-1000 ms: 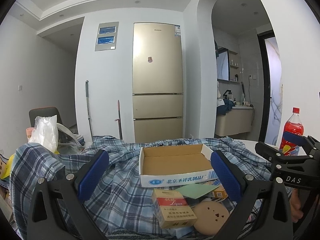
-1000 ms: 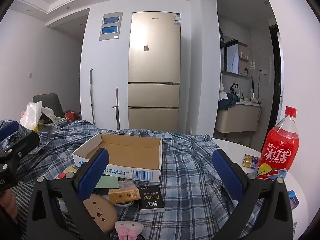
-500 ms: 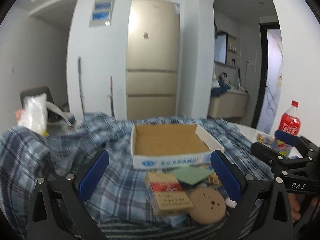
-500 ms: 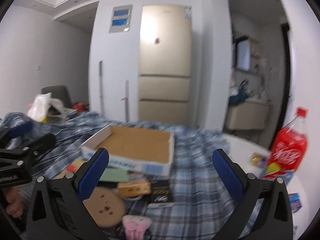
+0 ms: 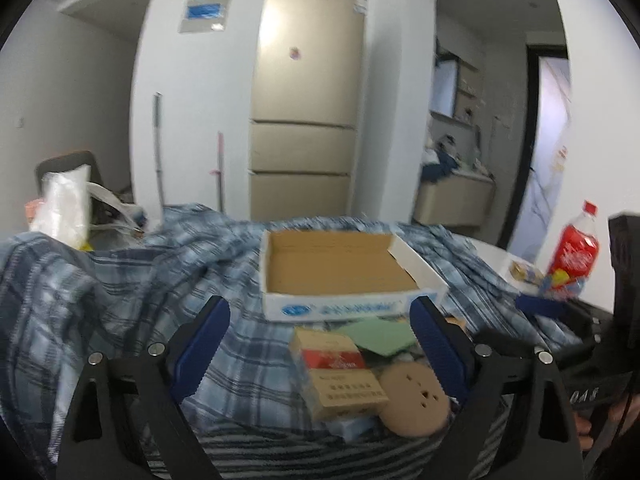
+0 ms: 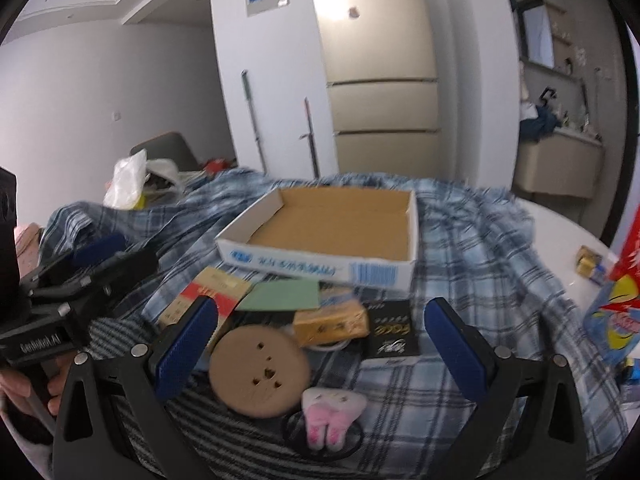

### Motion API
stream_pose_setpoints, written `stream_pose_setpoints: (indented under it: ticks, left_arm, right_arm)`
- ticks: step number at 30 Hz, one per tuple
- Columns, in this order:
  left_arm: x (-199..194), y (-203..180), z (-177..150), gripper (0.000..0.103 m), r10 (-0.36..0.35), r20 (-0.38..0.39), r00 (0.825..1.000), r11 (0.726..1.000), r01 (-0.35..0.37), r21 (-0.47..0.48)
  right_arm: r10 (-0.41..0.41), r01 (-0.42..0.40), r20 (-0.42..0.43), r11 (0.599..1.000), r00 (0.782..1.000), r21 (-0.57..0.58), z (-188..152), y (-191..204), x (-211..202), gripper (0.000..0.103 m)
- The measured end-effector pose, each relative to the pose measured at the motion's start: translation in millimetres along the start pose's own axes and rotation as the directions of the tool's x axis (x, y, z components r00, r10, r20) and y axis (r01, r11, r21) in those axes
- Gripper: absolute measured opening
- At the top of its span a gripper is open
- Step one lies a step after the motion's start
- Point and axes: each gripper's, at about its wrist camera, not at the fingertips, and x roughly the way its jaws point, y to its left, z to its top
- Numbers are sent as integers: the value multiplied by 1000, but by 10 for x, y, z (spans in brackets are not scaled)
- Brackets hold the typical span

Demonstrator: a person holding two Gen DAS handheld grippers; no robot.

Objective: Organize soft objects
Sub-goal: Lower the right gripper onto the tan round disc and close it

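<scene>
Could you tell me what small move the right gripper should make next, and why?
Probably lower the right gripper onto the round tan cushion. Its jaws stand open and empty, the cushion lies just ahead between them, and the cardboard tray behind is still empty.

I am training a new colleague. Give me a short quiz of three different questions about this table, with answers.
1. True or false: the cardboard tray already holds a soft toy.
2. Which lies nearest the right tool: A) the red bottle, B) the pink and white plush, C) the plastic bag?
3. Fill in: the round tan disc rests on the ____ cloth.

Key
1. False; the tray is empty.
2. B; the plush sits just below the open jaws.
3. Plaid.
</scene>
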Motion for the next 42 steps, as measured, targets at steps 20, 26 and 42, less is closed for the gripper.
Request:
stream_pose_setpoints:
  ticks: [20, 26, 42]
  left_arm:
    - [147, 89, -33, 89, 27, -75, 997, 998, -31, -46]
    - [141, 53, -33, 89, 12, -76, 997, 999, -14, -32]
    - [154, -34, -43, 89, -5, -76, 997, 1000, 5, 7]
  right_arm:
    - [75, -128, -362, 984, 929, -126, -269, 357, 748, 97]
    - [132, -175, -388, 982, 912, -77, -307, 334, 801, 86]
    - [90, -144, -326, 979, 941, -146, -299, 416, 682, 76]
